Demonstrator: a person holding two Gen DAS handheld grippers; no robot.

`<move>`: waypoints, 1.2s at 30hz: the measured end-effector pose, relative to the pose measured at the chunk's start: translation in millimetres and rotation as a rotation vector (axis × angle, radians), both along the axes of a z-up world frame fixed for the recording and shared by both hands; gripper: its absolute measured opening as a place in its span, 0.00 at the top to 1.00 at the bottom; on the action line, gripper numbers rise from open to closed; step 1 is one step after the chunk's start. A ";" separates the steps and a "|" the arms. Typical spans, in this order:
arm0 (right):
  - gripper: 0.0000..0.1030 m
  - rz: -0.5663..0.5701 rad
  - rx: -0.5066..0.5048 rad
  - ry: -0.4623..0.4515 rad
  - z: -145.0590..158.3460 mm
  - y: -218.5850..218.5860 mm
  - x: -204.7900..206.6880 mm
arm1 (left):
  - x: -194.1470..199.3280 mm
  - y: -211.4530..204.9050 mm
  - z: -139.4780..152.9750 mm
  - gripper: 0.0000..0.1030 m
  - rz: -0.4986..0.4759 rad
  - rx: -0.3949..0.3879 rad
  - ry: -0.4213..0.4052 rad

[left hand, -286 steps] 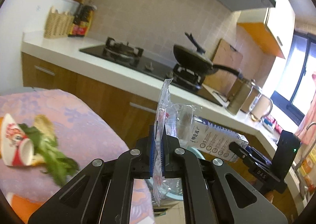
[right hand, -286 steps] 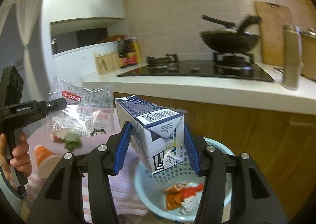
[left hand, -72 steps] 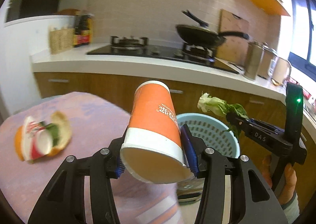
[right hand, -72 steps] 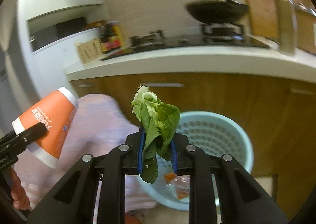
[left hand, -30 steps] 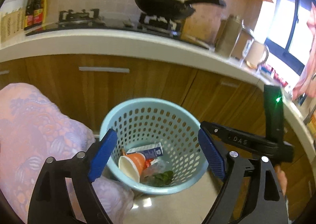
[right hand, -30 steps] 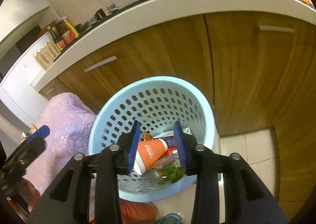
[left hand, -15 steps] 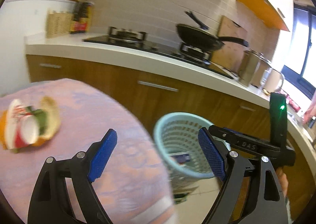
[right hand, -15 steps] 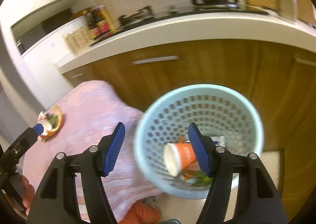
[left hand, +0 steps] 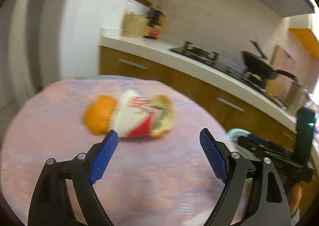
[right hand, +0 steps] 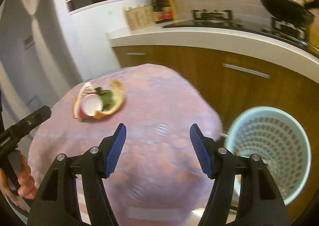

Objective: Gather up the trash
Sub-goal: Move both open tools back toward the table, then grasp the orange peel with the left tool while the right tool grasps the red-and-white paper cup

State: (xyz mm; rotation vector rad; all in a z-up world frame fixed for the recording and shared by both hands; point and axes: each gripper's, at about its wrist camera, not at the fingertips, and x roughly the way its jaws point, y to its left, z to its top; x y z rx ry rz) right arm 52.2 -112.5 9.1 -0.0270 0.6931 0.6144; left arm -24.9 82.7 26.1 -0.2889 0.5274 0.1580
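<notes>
Both hand-held grippers are shown above a round table covered with a pink-and-lilac patterned cloth point(left hand: 59, 126). The left gripper point(left hand: 158, 142) is seen with its blue-padded jaws spread wide and nothing between them; the right gripper point(right hand: 157, 136) is likewise spread and empty. The remaining trash is gathered in one small heap on the cloth: a white paper cup with red print lying on its side point(left hand: 135, 118), an orange rounded peel point(left hand: 99, 116) touching its base end, a pale curved piece of peel or bread point(right hand: 117, 96) at its mouth end, and a scrap of green leaf point(right hand: 106, 97) beside the cup's open mouth. In the left wrist view the heap is placed just beyond the left fingertip, blurred by motion. A pale blue perforated plastic waste basket point(right hand: 299, 136) is seen beside the table, on the floor before brown wooden cabinets point(right hand: 229, 86) under a white worktop point(right hand: 199, 38).
</notes>
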 end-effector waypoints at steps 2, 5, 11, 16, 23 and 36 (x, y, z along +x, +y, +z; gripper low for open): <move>0.39 0.038 0.015 -0.008 -0.5 14.8 -0.5 | -2.3 15.1 -0.5 0.21 0.041 0.027 0.016; 0.39 0.085 0.030 -0.021 -3.6 40.1 1.1 | -1.9 34.2 -3.0 0.21 0.100 0.080 0.052; 0.39 0.161 0.046 0.027 -9.3 77.4 11.0 | 15.4 62.3 -10.6 0.21 0.069 0.107 0.113; 0.39 0.226 0.027 0.031 -0.8 105.6 21.0 | 42.1 90.9 -21.3 0.21 0.033 0.047 0.144; 0.39 0.294 -0.024 0.020 3.8 153.9 39.5 | 80.5 139.7 -45.9 0.22 -0.002 -0.143 0.138; 0.40 0.345 -0.087 0.085 -31.9 193.7 55.6 | 88.6 152.1 -66.3 0.22 -0.006 -0.234 0.154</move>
